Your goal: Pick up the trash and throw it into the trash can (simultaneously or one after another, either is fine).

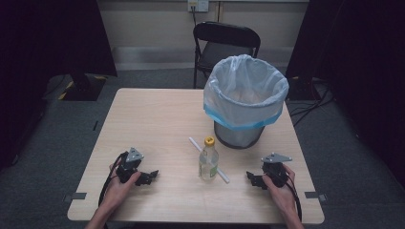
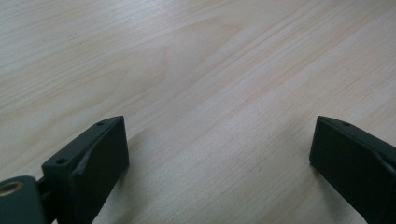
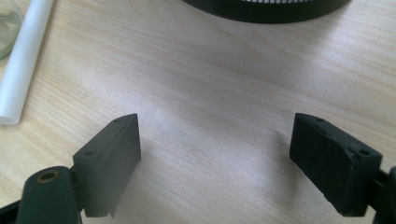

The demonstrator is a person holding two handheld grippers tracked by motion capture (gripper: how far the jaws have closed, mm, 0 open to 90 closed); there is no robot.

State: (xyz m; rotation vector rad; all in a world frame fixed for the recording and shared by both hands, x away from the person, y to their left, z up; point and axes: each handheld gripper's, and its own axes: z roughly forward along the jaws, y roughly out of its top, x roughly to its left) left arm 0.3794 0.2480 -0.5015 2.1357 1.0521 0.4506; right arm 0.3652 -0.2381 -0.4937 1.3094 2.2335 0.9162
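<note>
While both hands are resting on the near part of the pale wood-grain table [image 1: 157, 114], the left gripper [image 1: 152, 176] is lying at the near left, its jaws spread wide apart over bare wood with nothing between them; the right gripper [image 1: 250, 177] is sitting at the near right, jaws likewise apart and holding nothing. Between the two tools, well clear of each, a small clear bottle [image 1: 208, 161] with a yellow cap is standing upright, nearer the right gripper than the left. A white tube [image 1: 208, 161] is lying slantwise on the table just behind and beside the bottle; in the right gripper view its blunt end [image 3: 21, 70] is showing at upper left, ahead of the jaws. No readable writing is showing on the bottle. Behind it a dark mesh wastebasket [image 1: 237, 136] is standing, lined with a translucent bag [image 1: 246, 90] edged in blue. A black folding chair [image 1: 224, 40] is standing beyond the table
</note>
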